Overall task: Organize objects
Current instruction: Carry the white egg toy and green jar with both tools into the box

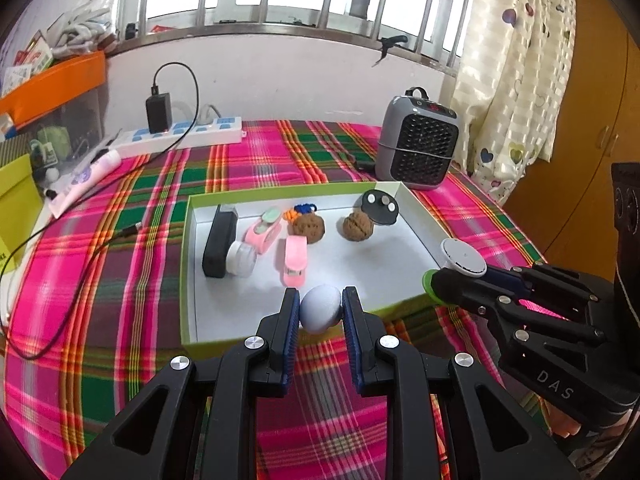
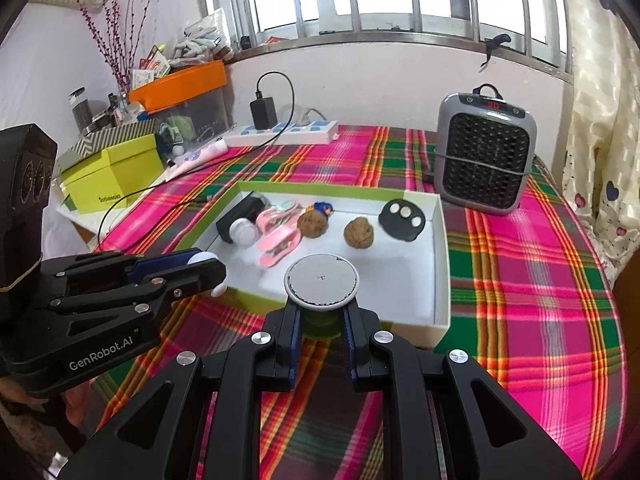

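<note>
Over the tray's [image 1: 188, 256] near rim, your left claw [image 1: 320, 306] clamps a pale egg [image 1: 320, 309], your right claw [image 2: 320, 312] a round white-lidded jar [image 2: 322, 286] (green base); next, lower and release inside.

"DAS" on right hand-held gripper [image 1: 434, 284]; "GenRobot.AI" on left hand-held gripper [image 2: 208, 266]

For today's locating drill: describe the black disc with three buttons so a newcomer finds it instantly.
Start at the grey heater on the plaid cloth. Just in front lies a green-rimmed tray; look in its far corner nearest the heater. The disc leans there beside a brown walnut, the only flat black thing with three pale dots.
</note>
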